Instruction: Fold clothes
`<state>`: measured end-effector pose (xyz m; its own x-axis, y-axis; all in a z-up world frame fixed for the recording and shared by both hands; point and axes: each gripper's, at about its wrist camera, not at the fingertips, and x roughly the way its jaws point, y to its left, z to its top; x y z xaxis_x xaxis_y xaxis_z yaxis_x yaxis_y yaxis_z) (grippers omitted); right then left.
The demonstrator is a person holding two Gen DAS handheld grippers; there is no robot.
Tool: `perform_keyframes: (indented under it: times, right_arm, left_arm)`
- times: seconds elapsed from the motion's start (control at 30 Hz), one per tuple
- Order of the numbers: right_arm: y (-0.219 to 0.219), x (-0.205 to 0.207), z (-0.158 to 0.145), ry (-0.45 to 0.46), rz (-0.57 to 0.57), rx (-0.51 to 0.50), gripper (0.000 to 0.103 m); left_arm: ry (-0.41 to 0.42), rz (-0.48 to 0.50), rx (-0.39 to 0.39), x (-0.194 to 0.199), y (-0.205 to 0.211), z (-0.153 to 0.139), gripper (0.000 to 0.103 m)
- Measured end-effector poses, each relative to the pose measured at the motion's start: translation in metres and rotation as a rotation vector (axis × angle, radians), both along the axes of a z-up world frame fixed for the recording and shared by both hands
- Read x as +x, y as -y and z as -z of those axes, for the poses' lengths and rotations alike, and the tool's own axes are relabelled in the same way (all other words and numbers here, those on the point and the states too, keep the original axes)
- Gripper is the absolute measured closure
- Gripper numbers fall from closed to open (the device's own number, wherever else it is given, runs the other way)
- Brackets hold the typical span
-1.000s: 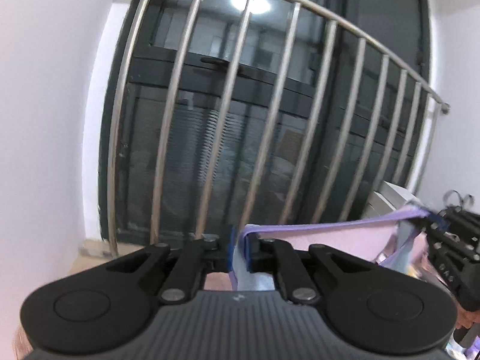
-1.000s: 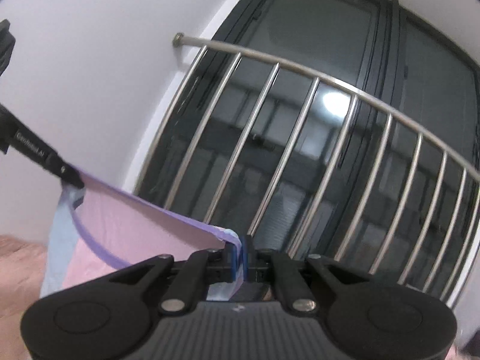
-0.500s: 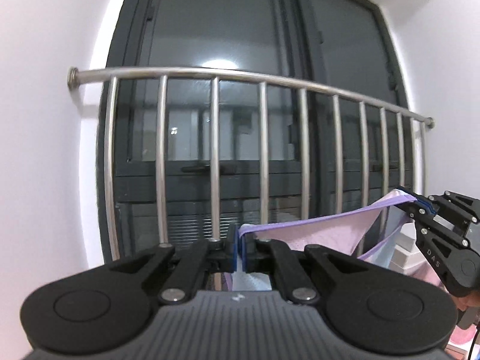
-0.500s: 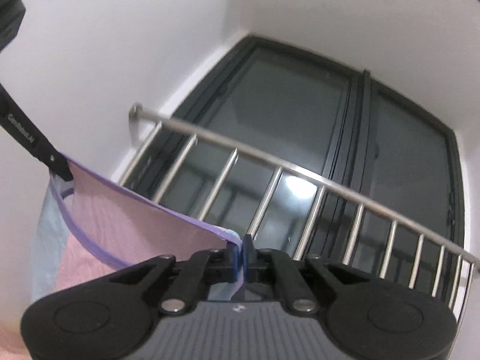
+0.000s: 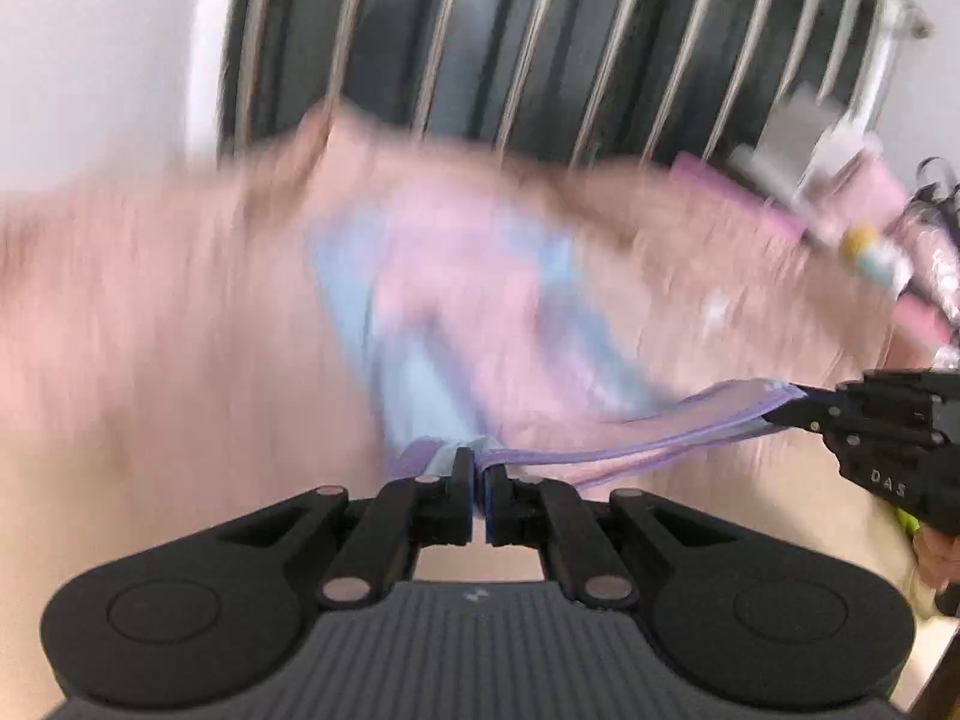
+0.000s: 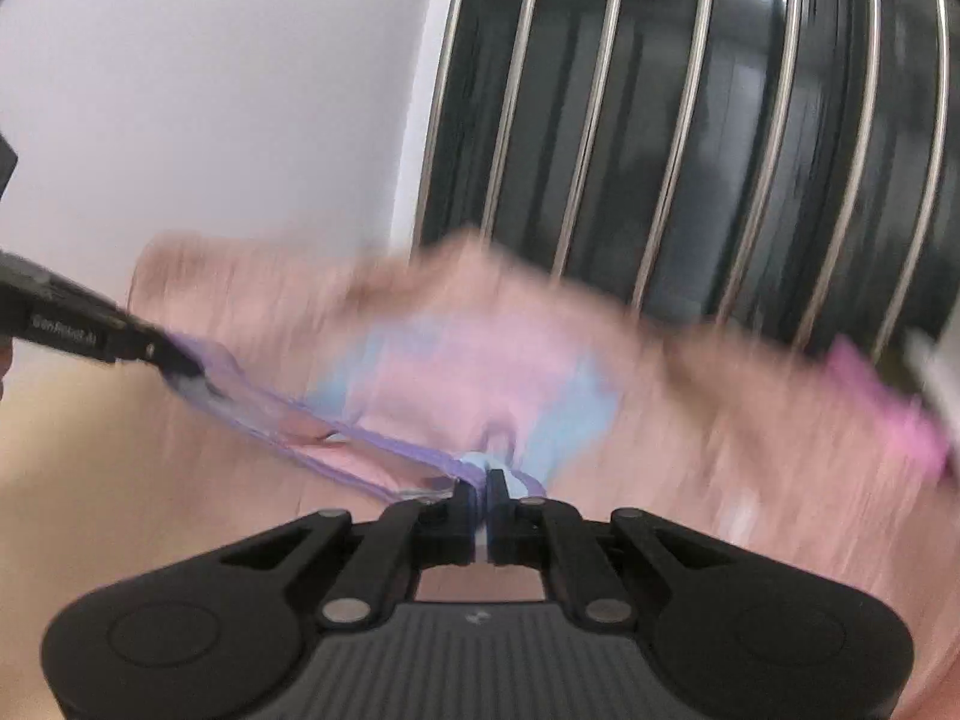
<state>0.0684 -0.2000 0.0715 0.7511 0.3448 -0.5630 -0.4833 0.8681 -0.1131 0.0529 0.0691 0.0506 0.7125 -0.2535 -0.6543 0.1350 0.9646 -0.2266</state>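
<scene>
A small pink and light-blue garment with a purple hem lies spread, blurred by motion, over a pink bed cover. My left gripper is shut on one end of the purple hem. My right gripper is shut on the other end. The hem stretches between them. In the left wrist view the right gripper shows at the right edge. In the right wrist view the garment spreads ahead and the left gripper enters from the left.
A steel railing with vertical bars stands before dark glass doors behind the bed. A white wall is at the left. Boxes and small items crowd the far right of the bed, beside a bright pink cloth.
Both grippers have swung down from the raised position, tilting from the railing and doors toward the bed. The garment, hanging between them before, now spreads over the pink cover.
</scene>
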Motion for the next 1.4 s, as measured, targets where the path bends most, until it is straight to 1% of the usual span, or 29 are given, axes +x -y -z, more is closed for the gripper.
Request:
perform_keyframes:
  times: [0.03, 0.07, 0.1, 0.13, 0.2, 0.33, 0.37, 0.43, 0.47, 0.53, 0.6, 0.63, 0.67, 0.7, 0.73, 0.77, 0.8, 0.87, 0.9, 0.97, 1.03, 1.07, 1.1, 1.17, 1.27, 1.3, 1.33, 1.37, 1.4]
  right_arm:
    - [0.001, -0.011, 0.016, -0.023, 0.012, 0.009, 0.101]
    - [0.003, -0.025, 0.029, -0.038, 0.027, 0.031, 0.101]
    - [0.005, -0.034, 0.037, -0.050, 0.036, 0.054, 0.101]
    - [0.008, -0.046, 0.043, -0.063, 0.047, 0.079, 0.101]
    - [0.012, -0.062, 0.046, -0.072, 0.065, 0.110, 0.101]
    - [0.015, -0.096, 0.043, -0.061, 0.068, 0.130, 0.101]
    - [0.015, -0.104, 0.042, -0.062, 0.066, 0.129, 0.101]
    - [0.017, -0.118, 0.043, -0.067, 0.059, 0.118, 0.100]
    - [0.017, -0.125, 0.043, -0.072, 0.055, 0.107, 0.100]
    - [0.022, -0.136, 0.046, -0.088, 0.051, 0.090, 0.100]
    - [0.026, -0.146, 0.048, -0.103, 0.045, 0.081, 0.099]
    - [0.028, -0.151, 0.048, -0.106, 0.041, 0.086, 0.092]
    - [0.030, -0.156, 0.046, -0.111, 0.038, 0.085, 0.086]
    - [0.032, -0.160, 0.045, -0.117, 0.036, 0.082, 0.077]
    - [0.034, -0.164, 0.043, -0.110, 0.039, 0.075, 0.076]
    - [0.038, -0.170, 0.040, -0.095, 0.045, 0.074, 0.076]
    - [0.041, -0.173, 0.038, -0.089, 0.048, 0.081, 0.074]
    - [0.050, -0.178, 0.031, -0.092, 0.056, 0.113, 0.068]
    - [0.053, -0.178, 0.027, -0.091, 0.062, 0.127, 0.065]
    - [0.055, -0.177, 0.021, -0.089, 0.064, 0.145, 0.064]
    - [0.052, -0.172, 0.020, -0.085, 0.092, 0.159, 0.064]
    - [0.050, -0.169, 0.020, -0.083, 0.108, 0.167, 0.064]
    - [0.046, -0.164, 0.022, -0.085, 0.123, 0.174, 0.064]
    - [0.035, -0.154, 0.031, -0.091, 0.158, 0.156, 0.065]
    - [0.019, -0.144, 0.042, -0.090, 0.226, 0.097, 0.066]
    - [0.015, -0.142, 0.044, -0.091, 0.246, 0.091, 0.067]
    - [0.013, -0.141, 0.046, -0.097, 0.260, 0.096, 0.068]
    - [0.012, -0.140, 0.047, -0.104, 0.272, 0.104, 0.068]
    - [0.012, -0.140, 0.049, -0.110, 0.278, 0.111, 0.070]
  left_arm:
    - [-0.023, -0.013, -0.010, -0.009, 0.000, 0.014, 0.101]
    - [-0.026, -0.027, -0.006, -0.019, -0.001, 0.023, 0.100]
    - [-0.029, -0.040, -0.008, -0.029, -0.002, 0.031, 0.100]
    - [-0.031, -0.044, -0.027, -0.038, -0.004, 0.035, 0.101]
    - [-0.039, -0.047, -0.046, -0.052, -0.006, 0.038, 0.101]
    - [-0.026, -0.051, -0.036, -0.080, -0.003, 0.038, 0.100]
    - [-0.023, -0.051, -0.038, -0.087, -0.002, 0.038, 0.100]
    - [-0.038, -0.047, -0.069, -0.098, -0.005, 0.041, 0.100]
    - [-0.034, -0.043, -0.082, -0.103, -0.007, 0.041, 0.100]
    - [-0.029, -0.030, -0.076, -0.113, -0.008, 0.039, 0.100]
    - [-0.026, -0.019, -0.064, -0.122, -0.007, 0.037, 0.095]
    - [-0.035, -0.021, -0.054, -0.124, -0.007, 0.037, 0.091]
    - [-0.044, -0.020, -0.046, -0.127, -0.007, 0.037, 0.086]
    - [-0.054, -0.012, -0.047, -0.130, -0.008, 0.036, 0.079]
    - [-0.070, -0.013, -0.044, -0.133, -0.009, 0.034, 0.075]
    - [-0.078, -0.018, -0.044, -0.135, -0.010, 0.032, 0.065]
    - [-0.087, -0.019, -0.053, -0.138, -0.012, 0.028, 0.061]
    - [-0.094, -0.010, -0.102, -0.142, -0.017, 0.020, 0.059]
    - [-0.096, -0.006, -0.126, -0.143, -0.020, 0.016, 0.057]
    - [-0.079, -0.009, -0.150, -0.142, -0.020, 0.005, 0.052]
    - [-0.028, -0.015, -0.124, -0.134, -0.016, -0.004, 0.049]
    - [-0.003, -0.017, -0.109, -0.130, -0.013, -0.008, 0.045]
    - [0.016, -0.020, -0.075, -0.122, -0.008, -0.008, 0.044]
    - [0.031, -0.043, 0.025, -0.099, 0.003, -0.004, 0.044]
    - [0.003, -0.070, 0.068, -0.063, 0.011, 0.010, 0.044]
    - [-0.016, -0.073, 0.056, -0.052, 0.012, 0.015, 0.045]
    - [-0.036, -0.084, 0.065, -0.042, 0.014, 0.021, 0.045]
    - [-0.050, -0.097, 0.087, -0.035, 0.015, 0.026, 0.051]
    - [-0.056, -0.112, 0.102, -0.031, 0.016, 0.031, 0.069]
